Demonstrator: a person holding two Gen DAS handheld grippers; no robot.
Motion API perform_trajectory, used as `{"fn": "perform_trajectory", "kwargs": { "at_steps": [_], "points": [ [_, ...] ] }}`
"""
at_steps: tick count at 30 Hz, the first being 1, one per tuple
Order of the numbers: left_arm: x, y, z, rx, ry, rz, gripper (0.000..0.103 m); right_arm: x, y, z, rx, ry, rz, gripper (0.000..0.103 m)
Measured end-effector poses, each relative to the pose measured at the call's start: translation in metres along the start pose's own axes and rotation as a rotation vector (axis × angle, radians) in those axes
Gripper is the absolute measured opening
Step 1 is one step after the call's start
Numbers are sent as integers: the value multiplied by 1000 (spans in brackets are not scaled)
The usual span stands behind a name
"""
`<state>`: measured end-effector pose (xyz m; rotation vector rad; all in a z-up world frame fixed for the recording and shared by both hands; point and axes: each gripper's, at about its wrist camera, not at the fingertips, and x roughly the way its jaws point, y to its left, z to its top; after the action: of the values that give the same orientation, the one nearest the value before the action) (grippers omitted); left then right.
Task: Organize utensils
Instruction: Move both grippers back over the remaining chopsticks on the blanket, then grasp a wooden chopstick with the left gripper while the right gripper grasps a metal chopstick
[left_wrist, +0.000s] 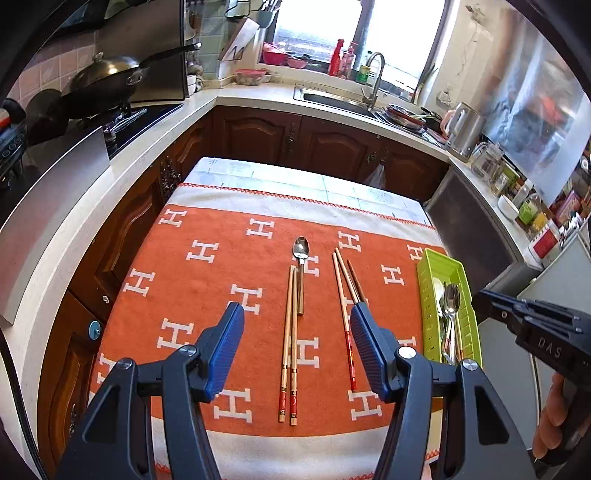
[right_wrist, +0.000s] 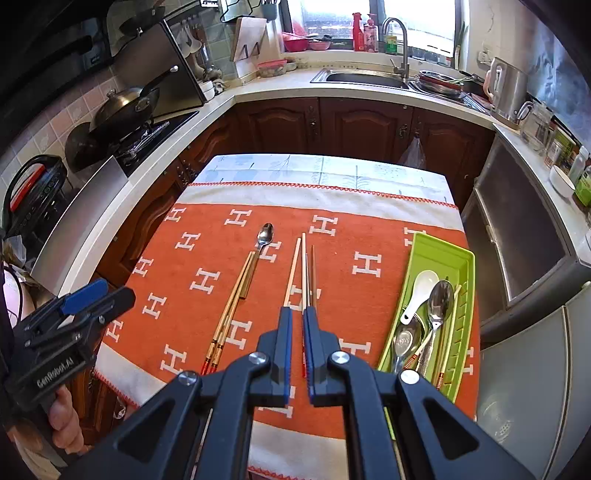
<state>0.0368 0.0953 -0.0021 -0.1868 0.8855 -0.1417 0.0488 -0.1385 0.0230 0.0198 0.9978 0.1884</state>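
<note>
Chopsticks are lying on the orange cloth (left_wrist: 207, 280) in two groups. Directly ahead of the left gripper (left_wrist: 297, 314), between its spread jaws but well below them, a bamboo pair (left_wrist: 289, 343) is lying side by side, with a spoon (left_wrist: 301, 254) just beyond, its handle touching the pair's far tips. This gripper is standing released, holding nothing.

Ahead of the right gripper (right_wrist: 297, 314), three more sticks (right_wrist: 304, 266) are fanning out on the cloth, their near ends hidden behind its fingers. Its jaws are sitting clenched to a thin slit; whether anything is pinched there cannot be told, though the sticks appear to be resting on the cloth.

To the right of both grippers, a green tray (right_wrist: 441, 251) is sitting at the cloth's edge, carrying a white spoon (right_wrist: 419, 291), metal spoons (right_wrist: 439, 302) and chopsticks.
</note>
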Motion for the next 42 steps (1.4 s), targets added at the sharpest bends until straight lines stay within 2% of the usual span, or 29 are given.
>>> {"fn": "perform_trajectory", "kwargs": {
  "at_steps": [9,13,20,27,32,38,42],
  "points": [
    [21,7,6,-11,38,19,58,17,0,2,4,45,6,6],
    [38,9,5,1,66,55,58,34,-2,1,11,82,17,6],
    [82,17,-2,20,157,105,58,76,-7,-2,38,158,37,6],
    [133,23,-20,31,266,117,58,122,-19,-12,87,244,64,6],
    [156,25,-31,18,310,81,58,144,-28,-14,111,273,77,6],
    [169,30,-36,-10,317,6,58,165,-42,-12,163,308,99,6],
    [182,29,-39,-34,341,-27,51,175,-51,-12,194,322,120,6]
  ]
}}
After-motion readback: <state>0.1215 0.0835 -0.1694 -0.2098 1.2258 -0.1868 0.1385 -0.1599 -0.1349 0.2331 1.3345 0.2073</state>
